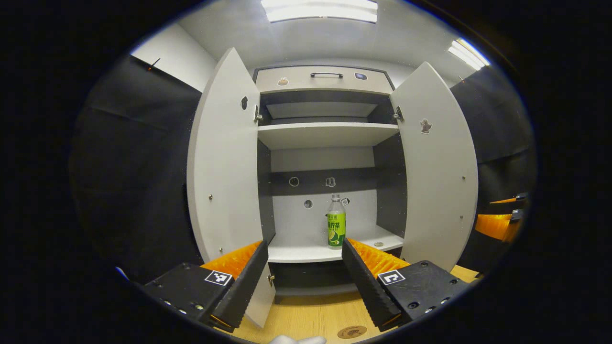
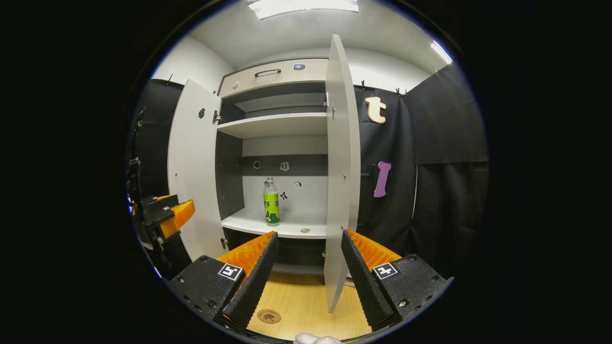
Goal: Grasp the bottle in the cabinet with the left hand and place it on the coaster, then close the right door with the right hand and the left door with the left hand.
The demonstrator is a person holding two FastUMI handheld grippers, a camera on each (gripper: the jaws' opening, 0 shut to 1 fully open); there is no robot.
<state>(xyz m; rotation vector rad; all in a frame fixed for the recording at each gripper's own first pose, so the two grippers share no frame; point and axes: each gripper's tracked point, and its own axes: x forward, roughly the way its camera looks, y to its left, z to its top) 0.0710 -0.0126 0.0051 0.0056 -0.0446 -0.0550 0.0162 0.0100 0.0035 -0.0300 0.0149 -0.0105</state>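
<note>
While jaws of left gripper (image 1: 303, 267) gape empty, bottle (image 1: 336, 222) stands upright on lower cabinet shelf (image 1: 296, 251), well ahead. Right gripper (image 2: 306, 260) spread too, beside right door (image 2: 340, 167). Approach straight, centre bottle between fingers. Both doors wide: clear entry. Coaster (image 1: 352, 331) waits on table below.

The left gripper (image 1: 304, 267) has two long wedge fingers (image 1: 364, 281) with ribbed inner faces, each on a black block (image 1: 420, 286) dotted with screws and bearing a square black-and-white marker (image 1: 391, 277). The right gripper (image 2: 306, 267) is built alike, with the same markers (image 2: 385, 271) and screws.
</note>
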